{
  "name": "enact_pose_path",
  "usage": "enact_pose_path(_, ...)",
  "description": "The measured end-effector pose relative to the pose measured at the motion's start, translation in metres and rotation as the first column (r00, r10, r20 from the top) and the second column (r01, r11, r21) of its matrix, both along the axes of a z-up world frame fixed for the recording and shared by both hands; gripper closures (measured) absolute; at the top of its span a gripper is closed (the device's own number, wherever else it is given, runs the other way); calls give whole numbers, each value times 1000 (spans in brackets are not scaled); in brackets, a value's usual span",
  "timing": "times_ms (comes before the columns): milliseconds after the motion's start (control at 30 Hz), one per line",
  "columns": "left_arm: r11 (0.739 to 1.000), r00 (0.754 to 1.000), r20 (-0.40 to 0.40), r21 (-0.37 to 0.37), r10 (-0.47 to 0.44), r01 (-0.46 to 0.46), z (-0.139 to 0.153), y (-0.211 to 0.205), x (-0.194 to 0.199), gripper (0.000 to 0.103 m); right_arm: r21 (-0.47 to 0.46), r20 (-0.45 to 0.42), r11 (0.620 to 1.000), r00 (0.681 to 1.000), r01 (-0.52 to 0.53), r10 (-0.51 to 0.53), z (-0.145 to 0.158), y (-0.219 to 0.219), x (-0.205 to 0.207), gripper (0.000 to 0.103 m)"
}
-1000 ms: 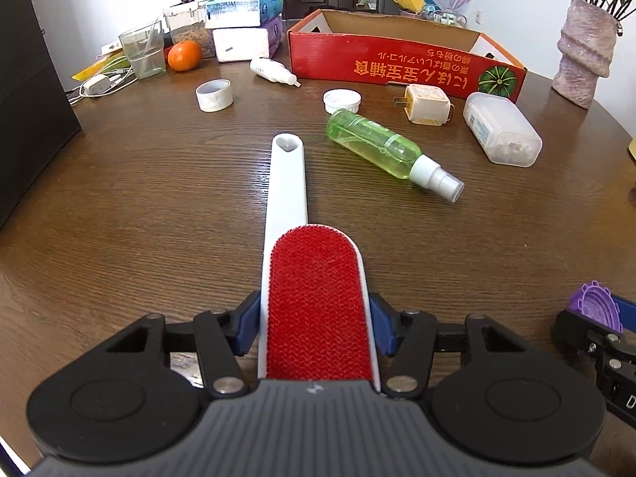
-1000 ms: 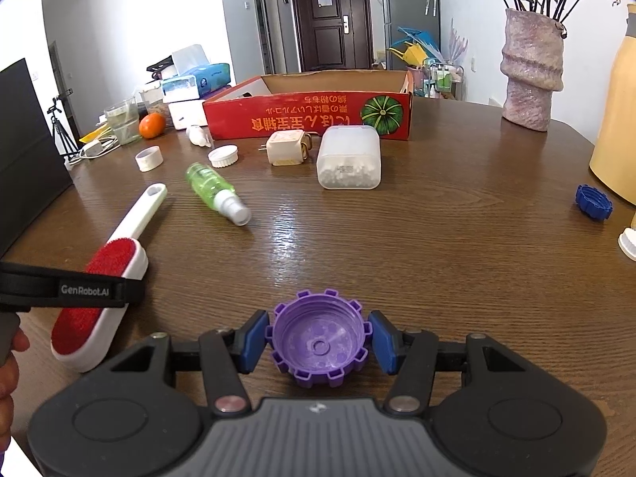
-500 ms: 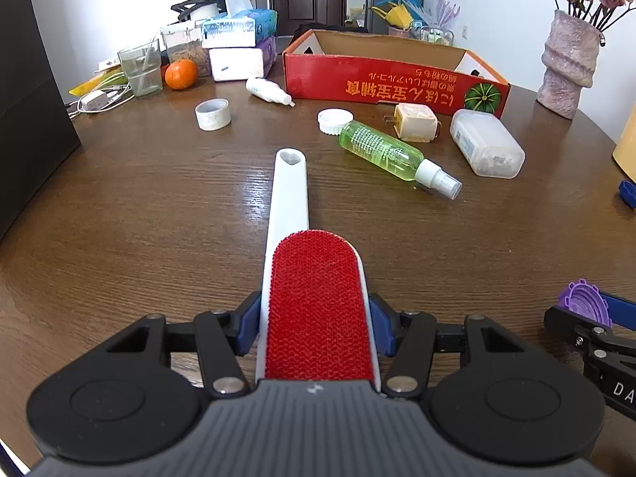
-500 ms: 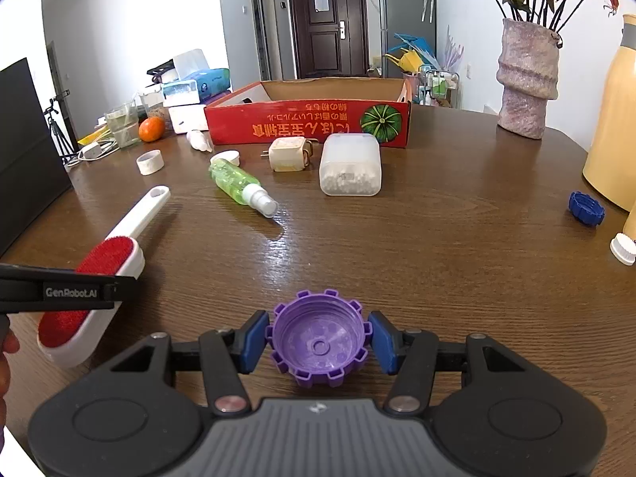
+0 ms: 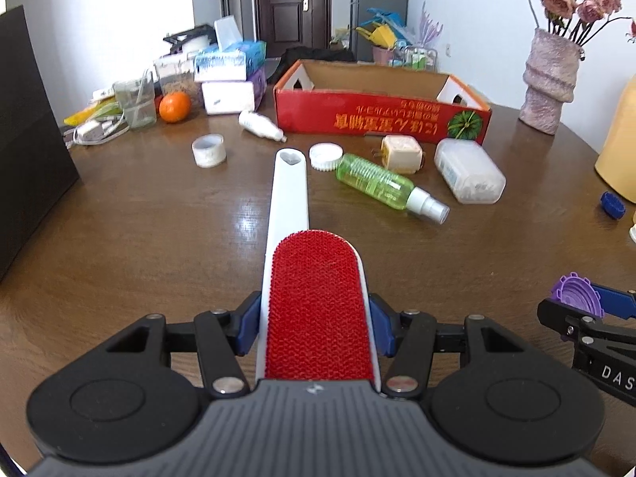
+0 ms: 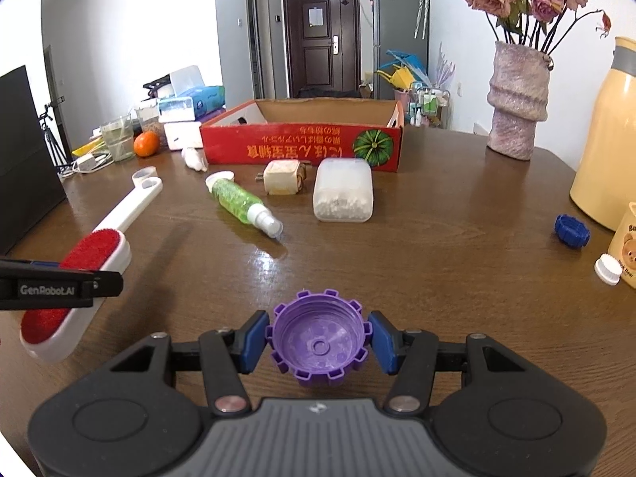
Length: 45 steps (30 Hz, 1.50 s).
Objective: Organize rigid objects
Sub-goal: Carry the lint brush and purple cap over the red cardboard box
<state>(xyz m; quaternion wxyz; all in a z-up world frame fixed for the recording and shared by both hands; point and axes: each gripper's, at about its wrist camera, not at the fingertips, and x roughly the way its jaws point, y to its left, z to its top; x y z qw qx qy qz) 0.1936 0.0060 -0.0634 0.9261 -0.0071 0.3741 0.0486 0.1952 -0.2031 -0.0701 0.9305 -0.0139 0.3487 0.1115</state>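
Carrying: two finds at once, both apparently bound for the red box (image 5: pixel 381 119) at the table's far side — that destination is a judgement from the task, not a thing shown.
Table: (image 6: pixel 437 246) dark wood, glossy, rounded at its edge, with loose items lying between the grippers and the box.
Room: white walls, a dark door at the back, a vase (image 6: pixel 516 115) of dried roses to the right, a cream flask (image 6: pixel 608 151) beside it.
Box: open-topped, long side facing the grippers, nothing visible inside from here.
Brush: (image 5: pixel 314 306) red pad up, white handle pointing ahead toward the box, clear of the table; the left gripper (image 5: pixel 316 330) pinches it across the pad's sides.
Bottle: (image 6: pixel 242 202) green, lying on its side in the path — the long handle should pass above it, tip kept raised until over the box wall.
Cap: (image 6: pixel 318 342) purple, toothed, hollow side up, squeezed between the blue pads of the right gripper (image 6: pixel 318 344), just above the wood.
Advice: lower each piece inside before letting go; a short cap dropped at the wall could roll away.
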Motion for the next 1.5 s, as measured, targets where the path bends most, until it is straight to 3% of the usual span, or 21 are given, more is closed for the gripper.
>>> enact_pose_path(400,999,995,94,-8,-30,31,39,2,2,46,62,62,998,998,15,-19,41,-4,11,49)
enact_pose_path(833,999,983,182,-20,-38,42,85,3,16,46,67,120,997,992,32,-40,88,3,43,49)
enact_pose_path(1500,999,977,214,-16,-24,28,133,1,70,46,51,111,998,993,31,-37,133,17,121,49)
